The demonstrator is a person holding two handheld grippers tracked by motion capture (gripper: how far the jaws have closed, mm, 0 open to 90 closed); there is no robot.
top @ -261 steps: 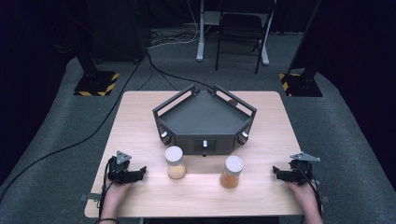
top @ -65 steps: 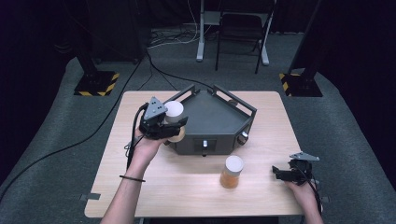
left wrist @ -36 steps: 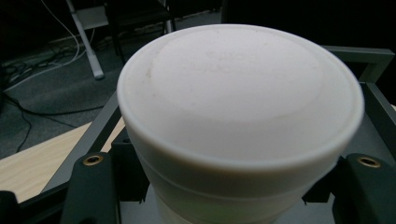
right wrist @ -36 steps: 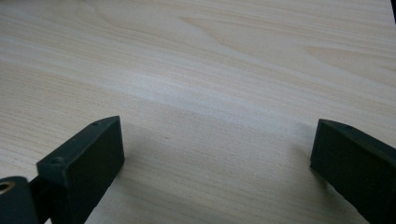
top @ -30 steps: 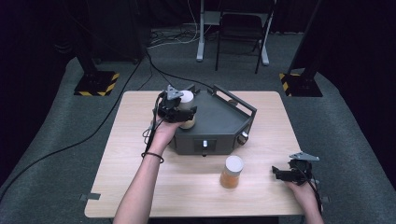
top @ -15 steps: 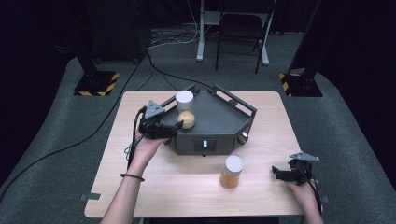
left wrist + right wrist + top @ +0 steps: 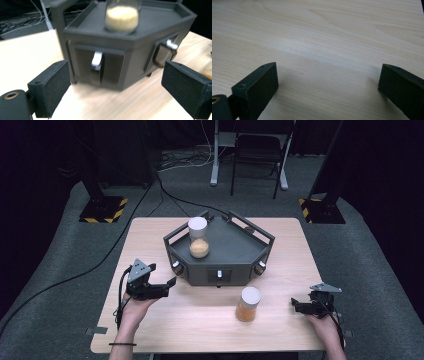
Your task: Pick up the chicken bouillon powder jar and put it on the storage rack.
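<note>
Worktop [image 7: 160,330]: pale wood, carrying a dark grey angular tray-topped box and two jars.
Box [image 7: 235,265]: sits at the middle of the far half; drawer-like fronts with small silver handles face the person.
Jar on box [image 7: 198,238]: white lid, yellowish grains inside, upright on the box's top, toward its left side.
Jar on worktop [image 7: 248,304]: white lid, orange-brown contents, upright just in front of the box, right of centre.
Left hand-held gripper [image 7: 170,282]: held over the near left of the worktop, jaws spread wide and empty, aimed at the box's left front.
Right hand-held gripper [image 7: 295,306]: low at the near right edge, jaws wide apart with nothing between them, well apart from the orange jar.
</note>
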